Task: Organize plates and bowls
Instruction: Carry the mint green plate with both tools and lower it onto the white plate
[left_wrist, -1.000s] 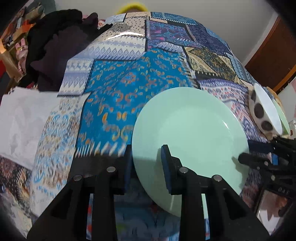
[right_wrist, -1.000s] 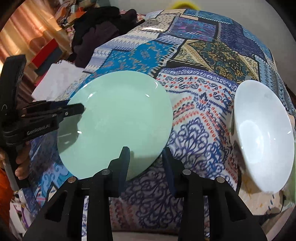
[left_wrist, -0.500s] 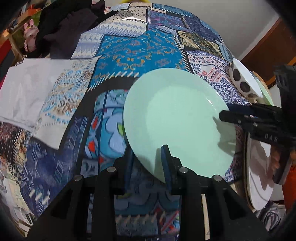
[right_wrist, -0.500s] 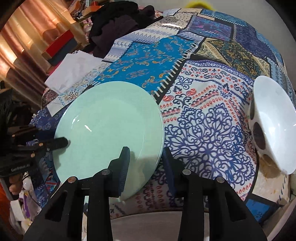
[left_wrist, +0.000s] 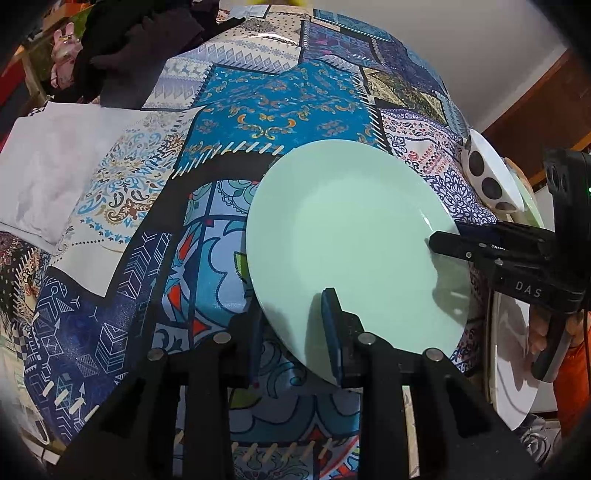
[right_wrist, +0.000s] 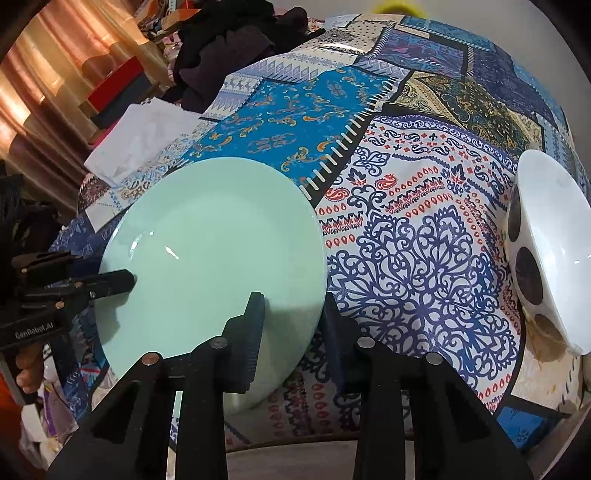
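Over the near edge of the patchwork tablecloth, in the left wrist view, we are holding the mint-green plate with our left gripper. Its jaws are clenching the plate's near rim, one pad under the rim and the other lying on the plate's upper face. The plate is sitting tilted above the cloth, not flat on it. At the plate's right rim our right gripper is reaching in from the right edge of the picture, with a hand wrapping its handle. Past it, near the right edge of the table, a white bowl with dark spots is standing, and below the gripper a white plate is showing at the table's near right corner. A folded white cloth is lying at the left edge and dark clothing is piling up at the far left corner.

In the right wrist view, our right gripper is straddling the mint-green plate's near right rim; its jaws have just been closing, and the left pad is pressing on the upper face while the right one is sitting under the rim, so it is grasping the plate. Our left gripper is biting the plate's left rim. The spotted bowl is resting at the right edge of the tablecloth, well apart from the plate.
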